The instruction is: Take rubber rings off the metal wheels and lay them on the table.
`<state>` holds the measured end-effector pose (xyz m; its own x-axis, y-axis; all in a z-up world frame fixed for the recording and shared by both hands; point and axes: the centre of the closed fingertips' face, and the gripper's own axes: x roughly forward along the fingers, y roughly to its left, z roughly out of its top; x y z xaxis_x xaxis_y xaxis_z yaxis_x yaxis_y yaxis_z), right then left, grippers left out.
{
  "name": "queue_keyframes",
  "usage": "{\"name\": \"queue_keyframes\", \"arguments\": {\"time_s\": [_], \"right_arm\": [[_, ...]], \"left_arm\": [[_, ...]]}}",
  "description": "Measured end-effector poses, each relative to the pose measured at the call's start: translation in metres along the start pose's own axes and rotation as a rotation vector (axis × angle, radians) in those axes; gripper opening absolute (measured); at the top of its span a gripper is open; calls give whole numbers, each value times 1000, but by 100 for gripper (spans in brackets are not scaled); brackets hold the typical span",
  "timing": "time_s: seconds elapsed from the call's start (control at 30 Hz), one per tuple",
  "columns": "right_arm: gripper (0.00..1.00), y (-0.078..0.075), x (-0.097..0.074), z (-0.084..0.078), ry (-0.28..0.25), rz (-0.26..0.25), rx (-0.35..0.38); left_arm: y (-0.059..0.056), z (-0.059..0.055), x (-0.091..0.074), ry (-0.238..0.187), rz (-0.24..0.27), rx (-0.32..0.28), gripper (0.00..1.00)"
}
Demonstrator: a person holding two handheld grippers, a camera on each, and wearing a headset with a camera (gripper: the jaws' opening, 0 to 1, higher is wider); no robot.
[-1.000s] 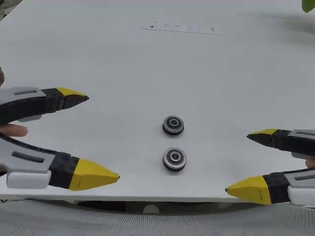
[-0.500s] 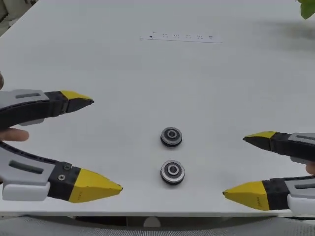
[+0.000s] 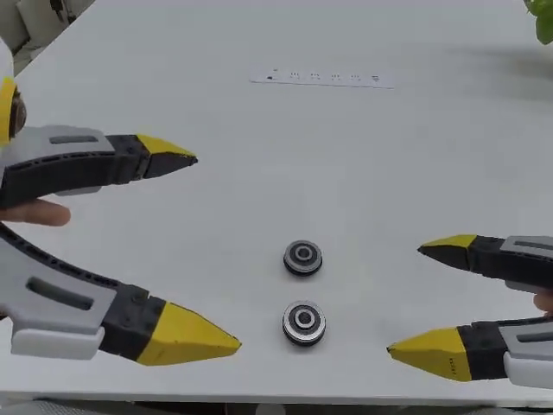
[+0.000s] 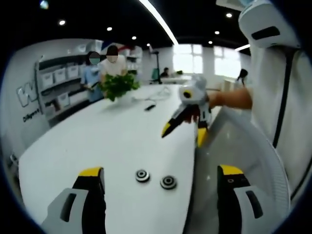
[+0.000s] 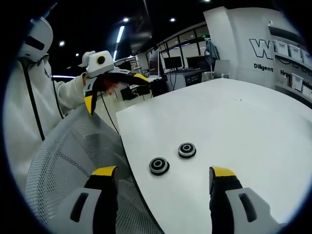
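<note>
Nearest the edge of the white table [image 3: 432, 156], the nearer metal wheel [image 3: 303, 322] is lying flat at 6 o'clock of the farther metal wheel [image 3: 302, 258], the two just apart and each wearing its black rubber ring [image 3: 302, 338]. The left gripper [image 3: 216, 251] is hovering at their 9 o'clock and the right gripper [image 3: 404, 300] at their 3 o'clock, both with jaws spread wide, gripping nothing and touching neither wheel. Farther out, at 12 o'clock, a thin white strip [image 3: 324, 78] with small dark marks is lying on the table, and green plant leaves [image 3: 544, 19] are showing at 1 o'clock.
</note>
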<state>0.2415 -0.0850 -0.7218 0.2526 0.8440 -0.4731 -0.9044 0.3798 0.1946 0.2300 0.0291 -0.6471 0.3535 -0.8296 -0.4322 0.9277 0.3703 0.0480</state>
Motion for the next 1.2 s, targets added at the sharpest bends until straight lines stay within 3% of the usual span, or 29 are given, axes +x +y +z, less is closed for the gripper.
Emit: {"name": "queue_keyframes", "arguments": {"time_s": [0.2,0.47,0.63,0.83,0.9,1.07,1.2], "right_arm": [[72,-4,5,8,-7,13,-15],[67,-5,15,15,-15,45,-40],[65,-5,24,10,1,66,-52],[62,-3,35,3,18,93,-60],[61,-2,38,1,23,100,-63],[58,4,48,-7,54,146,-70],[56,8,56,-13,78,175,-87]], "left_arm": [[3,14,9,-33,-6,35,93],[6,19,19,-56,-13,59,86],[5,12,33,-44,-37,61,82],[4,6,47,-58,-63,25,78],[6,-2,53,-40,-52,52,78],[3,-12,63,-49,-70,24,76],[3,-25,71,-26,-82,19,71]]}}
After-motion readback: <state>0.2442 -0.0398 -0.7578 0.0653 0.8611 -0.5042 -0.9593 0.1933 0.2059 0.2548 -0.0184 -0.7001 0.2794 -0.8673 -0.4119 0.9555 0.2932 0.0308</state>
